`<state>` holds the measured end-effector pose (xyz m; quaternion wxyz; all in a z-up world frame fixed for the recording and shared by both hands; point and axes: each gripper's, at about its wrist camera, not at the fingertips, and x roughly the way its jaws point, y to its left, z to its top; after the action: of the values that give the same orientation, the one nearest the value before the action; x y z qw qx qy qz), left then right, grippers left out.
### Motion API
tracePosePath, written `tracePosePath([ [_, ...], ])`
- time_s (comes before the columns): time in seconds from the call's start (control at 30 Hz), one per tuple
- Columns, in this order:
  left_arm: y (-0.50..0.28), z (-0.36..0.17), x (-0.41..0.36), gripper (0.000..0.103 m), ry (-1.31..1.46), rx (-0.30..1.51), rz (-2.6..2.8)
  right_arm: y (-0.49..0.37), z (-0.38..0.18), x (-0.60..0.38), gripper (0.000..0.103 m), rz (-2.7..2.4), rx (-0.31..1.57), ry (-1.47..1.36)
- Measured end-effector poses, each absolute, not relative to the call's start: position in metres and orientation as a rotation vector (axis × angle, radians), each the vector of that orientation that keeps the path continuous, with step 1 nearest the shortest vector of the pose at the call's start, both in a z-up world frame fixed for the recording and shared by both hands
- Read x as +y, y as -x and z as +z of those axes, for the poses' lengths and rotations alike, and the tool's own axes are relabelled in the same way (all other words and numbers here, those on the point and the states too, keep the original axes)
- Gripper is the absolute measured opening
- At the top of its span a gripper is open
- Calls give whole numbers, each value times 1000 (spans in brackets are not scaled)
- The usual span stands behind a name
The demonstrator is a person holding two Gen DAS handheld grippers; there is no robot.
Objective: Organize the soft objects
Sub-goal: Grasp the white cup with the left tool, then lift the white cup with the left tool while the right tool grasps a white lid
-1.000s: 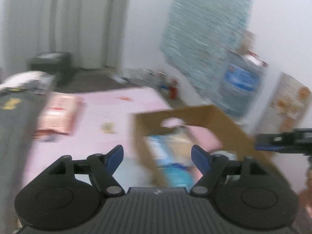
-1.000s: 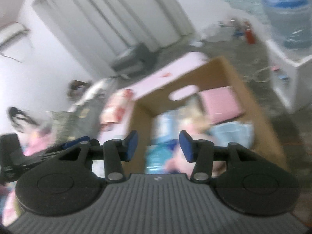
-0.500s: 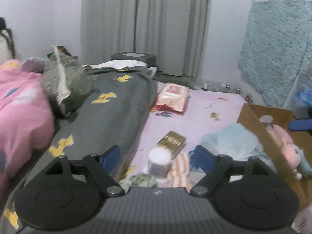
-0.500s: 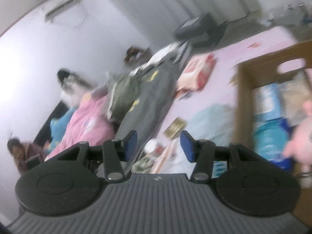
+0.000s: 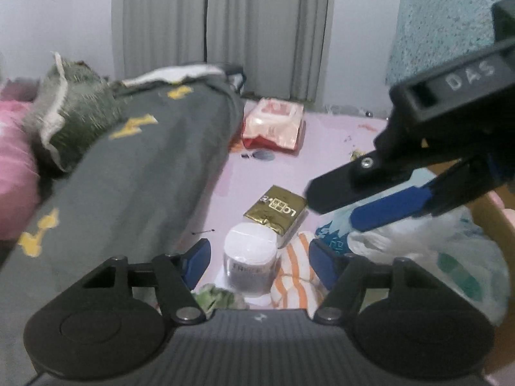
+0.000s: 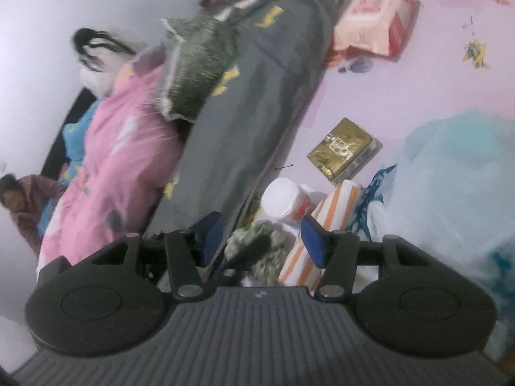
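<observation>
Two grippers are held with fingers spread wide and nothing between them. The left gripper [image 5: 259, 255] is poised above a white-lidded jar [image 5: 251, 262], which is framed between its blue pads. Just right of the jar an orange-striped cloth [image 5: 297, 276] is seen, rolled or folded; in the right wrist view its long axis is tilted, running from the near edge up and to the right, toward a gold packet [image 5: 275, 209]. A crumpled green cloth [image 5: 215, 299] is found just left of the jar's base. The right gripper [image 6: 262, 236] is seen over the same cluster, the striped cloth beside its right pad. A pale blue plastic bag [image 6: 450, 177] is bunched further right. Beyond, a grey blanket [image 5: 135, 167] is stretched lengthwise away along the pink sheet [image 5: 325, 148].
</observation>
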<state>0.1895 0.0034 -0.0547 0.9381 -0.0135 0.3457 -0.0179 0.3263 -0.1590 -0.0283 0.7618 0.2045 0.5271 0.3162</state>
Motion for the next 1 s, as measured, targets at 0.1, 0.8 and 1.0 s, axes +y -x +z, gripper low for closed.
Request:
tracePosePath([
  [0.1,-208,-64,6,69,39,738,-3,-332,-39,-152,53,678,1168,-501],
  [0.8,-208,-21,77,47,523,689,-77,-338,-53,-208,70,697,1053,-856],
  [1.0,-188,6,97,47,710,633,-169,-334,-70,-214,84,774,1021,-1168],
])
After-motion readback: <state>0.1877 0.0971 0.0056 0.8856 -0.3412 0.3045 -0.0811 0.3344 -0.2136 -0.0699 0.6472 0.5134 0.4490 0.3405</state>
